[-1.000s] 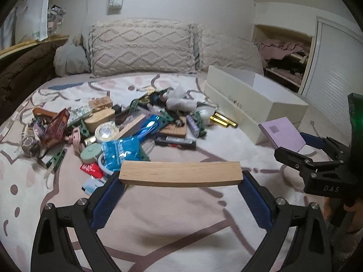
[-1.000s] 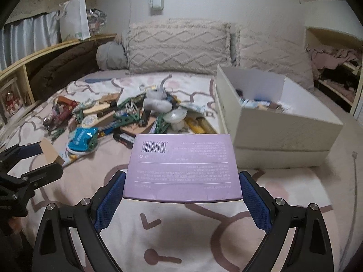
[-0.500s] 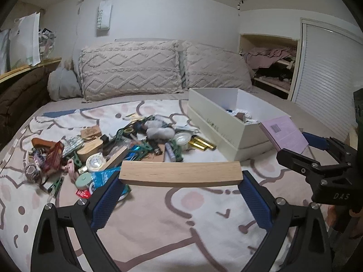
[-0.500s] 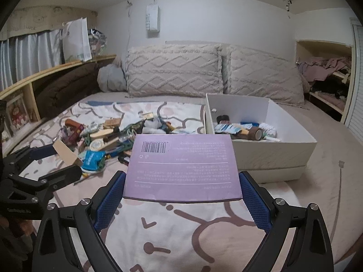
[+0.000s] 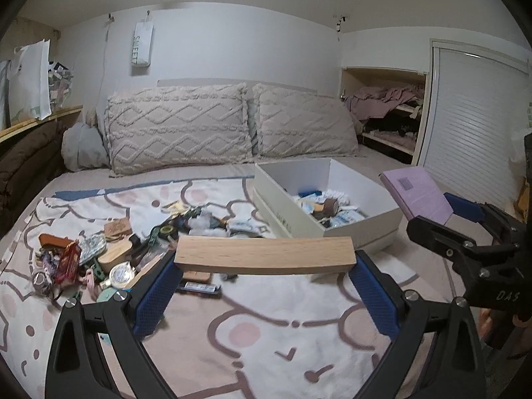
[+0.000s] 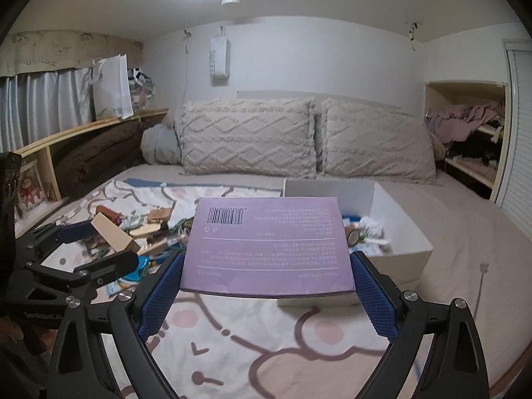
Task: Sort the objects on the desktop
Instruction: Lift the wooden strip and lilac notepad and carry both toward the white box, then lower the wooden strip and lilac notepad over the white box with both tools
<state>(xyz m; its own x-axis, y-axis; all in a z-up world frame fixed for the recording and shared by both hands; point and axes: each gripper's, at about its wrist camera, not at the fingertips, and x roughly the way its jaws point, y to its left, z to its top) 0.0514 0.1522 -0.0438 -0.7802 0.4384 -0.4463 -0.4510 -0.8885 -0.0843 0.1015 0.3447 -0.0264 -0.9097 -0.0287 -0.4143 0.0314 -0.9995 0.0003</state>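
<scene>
My left gripper (image 5: pixel 264 266) is shut on a long pale wooden block (image 5: pixel 264 255), held level above the bed. My right gripper (image 6: pixel 267 276) is shut on a flat purple box (image 6: pixel 266 246) with a barcode; the same purple box (image 5: pixel 415 193) shows at the right of the left wrist view, held up near the white box. The open white box (image 5: pixel 292 209) sits on the bed ahead and holds several small items. A pile of small objects (image 5: pixel 109 252) lies on the patterned blanket to the left. The wooden block (image 6: pixel 113 232) and left gripper (image 6: pixel 99 246) show at the left of the right wrist view.
Two textured pillows (image 5: pixel 179 129) lean against the far wall. A wooden shelf (image 6: pixel 83 129) with a brown blanket runs along the left. A cupboard with clothes (image 5: pixel 389 113) and a slatted door (image 5: pixel 472 126) stand at the right. The white box (image 6: pixel 412 246) lies right of centre.
Both grippers have risen and tilted up, each keeping its object. The pile and the white box now sit lower and farther off; the ceiling has come into view.
</scene>
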